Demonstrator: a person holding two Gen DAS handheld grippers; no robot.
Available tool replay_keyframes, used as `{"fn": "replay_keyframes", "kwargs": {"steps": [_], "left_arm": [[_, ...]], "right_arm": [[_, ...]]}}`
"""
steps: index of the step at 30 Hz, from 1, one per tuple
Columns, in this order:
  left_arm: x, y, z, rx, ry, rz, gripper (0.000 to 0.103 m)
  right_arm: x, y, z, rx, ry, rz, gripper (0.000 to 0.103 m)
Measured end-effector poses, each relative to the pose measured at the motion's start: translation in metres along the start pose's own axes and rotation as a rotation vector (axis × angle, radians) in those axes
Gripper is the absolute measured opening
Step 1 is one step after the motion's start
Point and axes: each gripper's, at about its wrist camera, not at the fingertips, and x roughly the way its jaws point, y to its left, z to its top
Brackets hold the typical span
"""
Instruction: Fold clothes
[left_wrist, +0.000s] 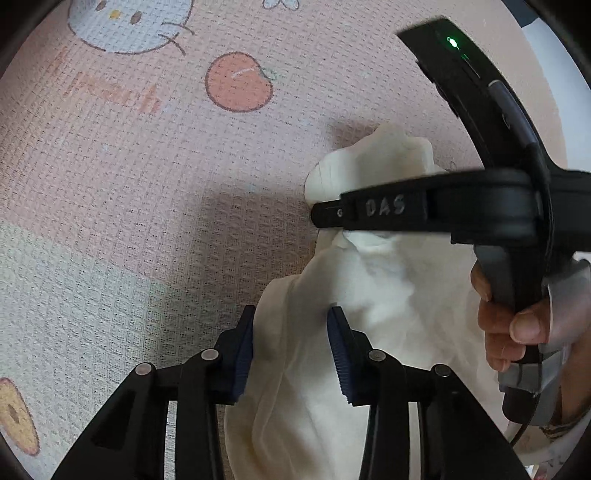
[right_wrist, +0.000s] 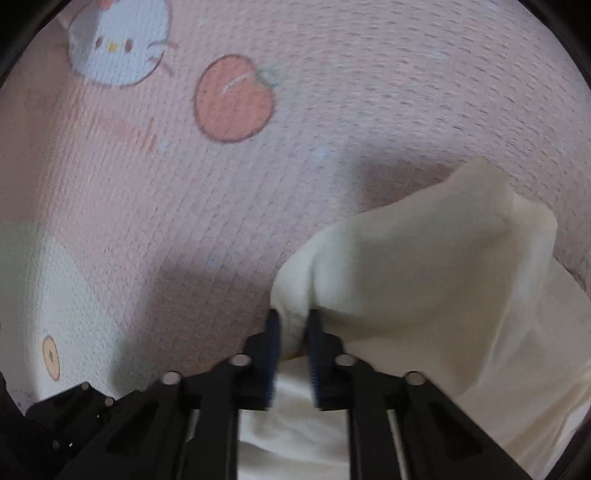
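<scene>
A cream-white garment (left_wrist: 384, 291) lies bunched on a pink mat (left_wrist: 140, 192). My left gripper (left_wrist: 293, 350) has a thick fold of the garment filling the gap between its blue pads, which press on it from both sides. My right gripper (left_wrist: 325, 214) reaches in from the right, held by a person's hand (left_wrist: 509, 332), and pinches the garment higher up. In the right wrist view the right gripper (right_wrist: 293, 343) is nearly closed on a lifted edge of the garment (right_wrist: 424, 273), which rises in a peak to the right.
The pink mat (right_wrist: 110, 192) carries a cartoon cat face (left_wrist: 129, 26), a peach print (left_wrist: 238, 83) and a doughnut print (left_wrist: 14, 417). A paler patch of the mat (left_wrist: 55, 280) lies at the left. The mat's edge and a white floor (left_wrist: 554, 74) show at top right.
</scene>
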Motion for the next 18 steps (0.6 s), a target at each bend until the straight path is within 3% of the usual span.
{"fn": "replay_keyframes", "kwargs": {"steps": [1, 2, 6, 8, 11, 18], "left_arm": [[-0.001, 0.000, 0.000, 0.001, -0.007, -0.001, 0.019], [-0.003, 0.001, -0.001, -0.004, -0.015, -0.014, 0.016], [-0.011, 0.004, -0.001, -0.017, -0.034, -0.057, 0.012], [-0.014, 0.003, -0.001, -0.002, -0.043, -0.040, 0.012], [-0.018, 0.002, -0.001, 0.012, -0.055, -0.024, 0.012], [-0.016, 0.008, -0.002, -0.005, -0.066, 0.000, 0.012]], "right_arm": [[-0.001, -0.007, 0.000, 0.027, -0.004, 0.039, 0.009], [-0.003, -0.011, 0.000, 0.039, -0.011, 0.072, 0.009], [-0.024, -0.028, 0.006, 0.089, -0.114, 0.236, 0.007], [-0.035, -0.034, 0.011, 0.125, -0.154, 0.283, 0.007], [-0.054, -0.036, 0.024, 0.149, -0.212, 0.282, 0.007], [-0.058, -0.021, 0.046, 0.099, -0.218, 0.289, 0.007]]}}
